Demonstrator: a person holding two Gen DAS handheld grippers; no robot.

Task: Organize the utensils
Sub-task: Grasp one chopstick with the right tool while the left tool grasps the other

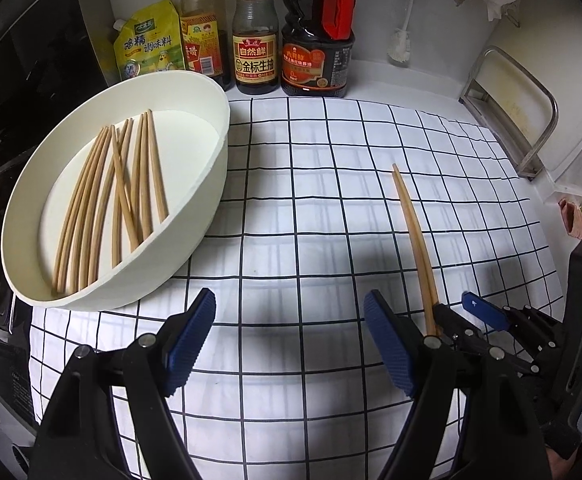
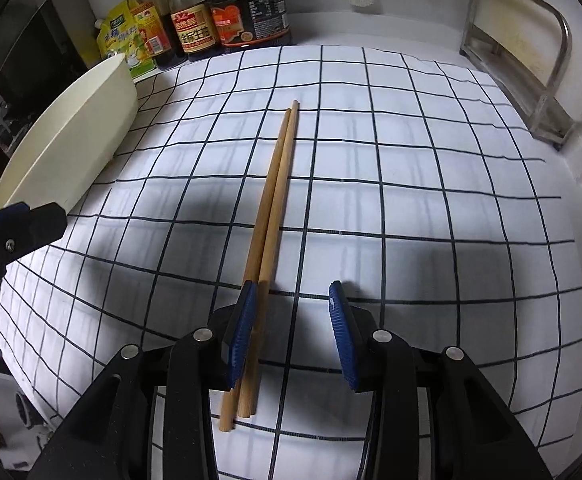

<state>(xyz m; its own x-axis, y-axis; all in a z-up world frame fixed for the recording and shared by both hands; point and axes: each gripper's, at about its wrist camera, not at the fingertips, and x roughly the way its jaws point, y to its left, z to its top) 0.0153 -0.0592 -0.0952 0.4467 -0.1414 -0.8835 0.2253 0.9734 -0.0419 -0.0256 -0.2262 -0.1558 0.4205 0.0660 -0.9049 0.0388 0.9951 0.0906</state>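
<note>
Wooden chopsticks [image 2: 269, 240] lie on the checked cloth [image 2: 411, 200], running from lower centre upward between the spread jaws of the right gripper [image 2: 293, 336]; centring them before closing should prevent a slip. The left gripper [image 1: 287, 344] hangs spread, empty; the white tub [image 1: 211, 200], upper left, holds other chopsticks, sauce bottles [image 1: 255, 40] behind

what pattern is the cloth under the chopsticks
White with a thin dark grid of squares, on the cloth; the right wrist view shows it best.

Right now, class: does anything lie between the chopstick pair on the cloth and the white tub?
Nothing visible does. Only bare checked cloth lies between the pair and the tub.
</note>
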